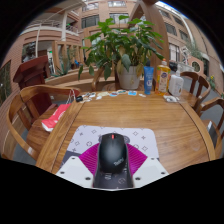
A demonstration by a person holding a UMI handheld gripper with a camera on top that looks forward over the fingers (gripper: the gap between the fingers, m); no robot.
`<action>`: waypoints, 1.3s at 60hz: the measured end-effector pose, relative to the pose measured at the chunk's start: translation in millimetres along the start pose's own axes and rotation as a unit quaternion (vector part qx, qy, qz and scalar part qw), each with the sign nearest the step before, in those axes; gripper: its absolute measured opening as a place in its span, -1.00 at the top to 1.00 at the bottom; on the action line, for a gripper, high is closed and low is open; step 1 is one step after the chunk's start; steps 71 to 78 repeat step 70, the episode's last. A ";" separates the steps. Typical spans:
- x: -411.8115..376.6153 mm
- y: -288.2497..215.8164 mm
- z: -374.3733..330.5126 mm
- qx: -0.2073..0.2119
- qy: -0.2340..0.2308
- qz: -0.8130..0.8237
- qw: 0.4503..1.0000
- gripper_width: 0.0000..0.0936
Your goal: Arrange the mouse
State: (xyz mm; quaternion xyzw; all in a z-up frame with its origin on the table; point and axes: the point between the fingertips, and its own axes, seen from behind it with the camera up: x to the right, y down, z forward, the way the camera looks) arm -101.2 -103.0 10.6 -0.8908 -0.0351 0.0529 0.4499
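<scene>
A black computer mouse (112, 152) sits between my gripper's (112, 160) two fingers, its front end pointing away from me. The magenta pads (89, 159) press against both of its sides, so the gripper is shut on it. The mouse is over the near edge of a white patterned mouse mat (90, 134) that lies on the wooden table (170, 125). The mouse's rear end overlaps the gripper body and part of the mat is hidden under it.
At the table's far edge stand a potted plant (126, 52), a blue bottle (148, 79), an orange bottle (162, 76) and several small flat items (104, 96). A wooden chair (22, 112) with a pink item (55, 116) stands left. Another chair (203, 88) stands right.
</scene>
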 end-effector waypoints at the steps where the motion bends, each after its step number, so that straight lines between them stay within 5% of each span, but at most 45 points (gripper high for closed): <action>1: -0.6 3.7 2.4 -0.005 0.001 0.001 1.000 0.18; 15: -1.3 20.8 3.1 -0.031 0.014 -0.010 0.999 -0.08; 23: -7.3 -1.1 -32.8 -0.006 0.009 -0.020 1.000 -0.86; 41: -13.7 -30.4 -151.1 0.063 0.044 -0.029 0.997 -0.83; 78: -23.6 -1.2 -223.0 0.062 0.041 -0.031 0.997 -0.83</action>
